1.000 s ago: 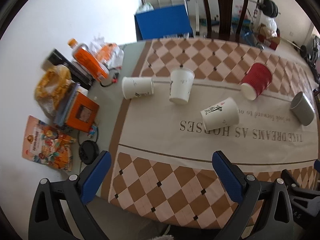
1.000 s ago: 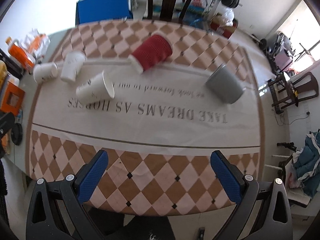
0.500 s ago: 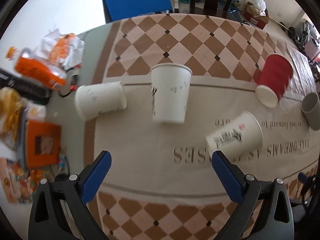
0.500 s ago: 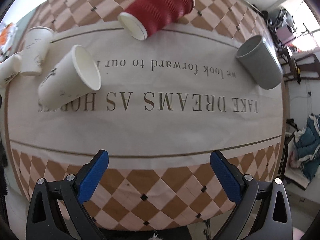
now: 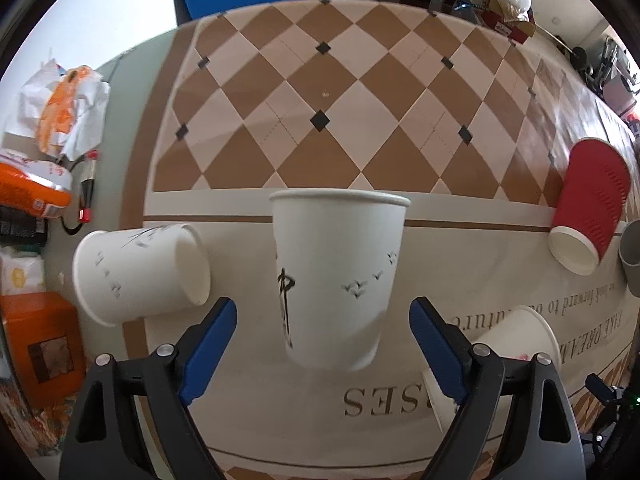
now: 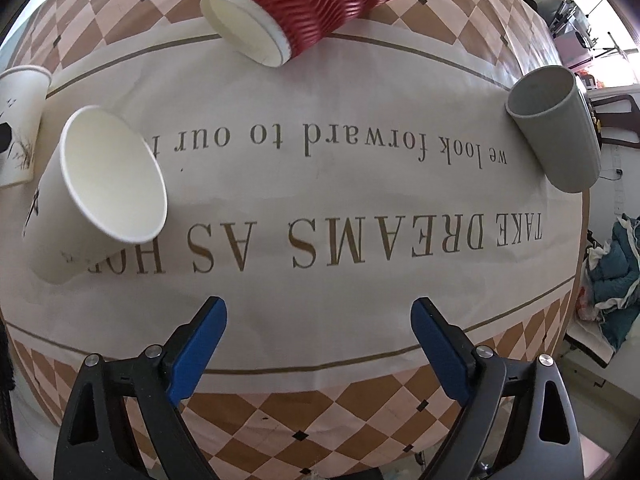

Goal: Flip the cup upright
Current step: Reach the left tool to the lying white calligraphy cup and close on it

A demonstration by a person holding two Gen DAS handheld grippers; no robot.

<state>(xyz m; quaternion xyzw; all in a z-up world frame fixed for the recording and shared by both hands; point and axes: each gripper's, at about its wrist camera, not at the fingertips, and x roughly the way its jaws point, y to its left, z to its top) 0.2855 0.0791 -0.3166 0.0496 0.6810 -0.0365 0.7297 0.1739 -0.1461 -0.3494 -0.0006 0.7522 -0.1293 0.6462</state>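
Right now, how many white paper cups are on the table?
3. One on its side at the left, one between the left hand-held gripper's open fingers, one on its side nearer the right. Others may be hidden.

bright daylight | soft shadows | fisheye-warped edges | slight edge blur

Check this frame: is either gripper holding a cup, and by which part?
Nothing is held. The left gripper is open, straddling the white paper cup without touching it. The right gripper is open above the tablecloth.
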